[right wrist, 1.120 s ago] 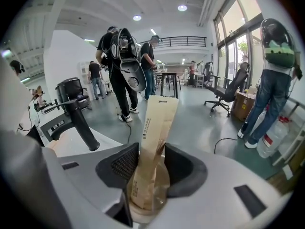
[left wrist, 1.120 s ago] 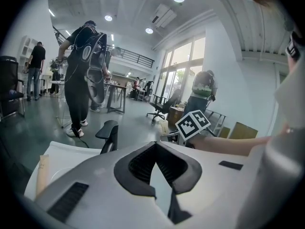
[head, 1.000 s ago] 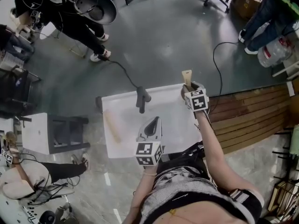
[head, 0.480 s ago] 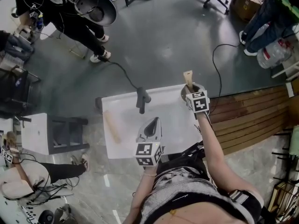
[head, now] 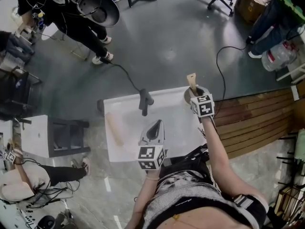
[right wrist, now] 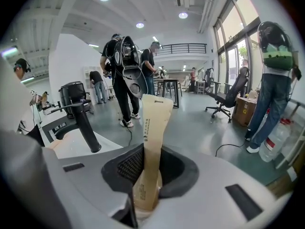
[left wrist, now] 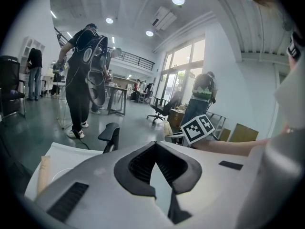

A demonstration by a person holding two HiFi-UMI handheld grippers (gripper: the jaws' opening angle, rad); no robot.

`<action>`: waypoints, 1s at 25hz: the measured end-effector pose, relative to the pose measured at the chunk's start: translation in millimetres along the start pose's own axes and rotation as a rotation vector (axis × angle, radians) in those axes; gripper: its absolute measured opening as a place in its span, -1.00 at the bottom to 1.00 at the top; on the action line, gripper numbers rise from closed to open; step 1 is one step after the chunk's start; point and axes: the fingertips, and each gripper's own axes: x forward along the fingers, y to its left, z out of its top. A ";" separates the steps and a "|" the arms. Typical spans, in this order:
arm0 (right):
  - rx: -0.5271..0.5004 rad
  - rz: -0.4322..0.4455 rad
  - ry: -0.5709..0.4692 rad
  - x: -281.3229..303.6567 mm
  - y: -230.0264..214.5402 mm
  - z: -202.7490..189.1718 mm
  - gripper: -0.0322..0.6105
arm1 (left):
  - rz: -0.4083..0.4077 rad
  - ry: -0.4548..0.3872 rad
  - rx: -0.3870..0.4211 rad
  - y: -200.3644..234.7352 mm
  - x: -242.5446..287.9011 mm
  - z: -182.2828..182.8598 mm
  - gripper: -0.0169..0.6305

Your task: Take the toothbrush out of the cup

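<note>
Paper-wrapped toothbrush standing upright in cup at far right corner of worktop, cup sitting close to both edges. Right gripper clamping low on wrapper, jaws having just been closing onto it. Left gripper hovering at near edge, jaw tips meeting, gripping nothing. Black faucet standing mid far edge, well apart from cup. White surface lying open between grippers. Tan stick lying near left edge.
</note>
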 end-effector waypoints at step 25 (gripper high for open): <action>0.012 0.002 -0.156 -40.7 -4.5 37.1 -0.55 | -0.035 -0.027 0.012 -14.6 -7.4 -0.2 -0.95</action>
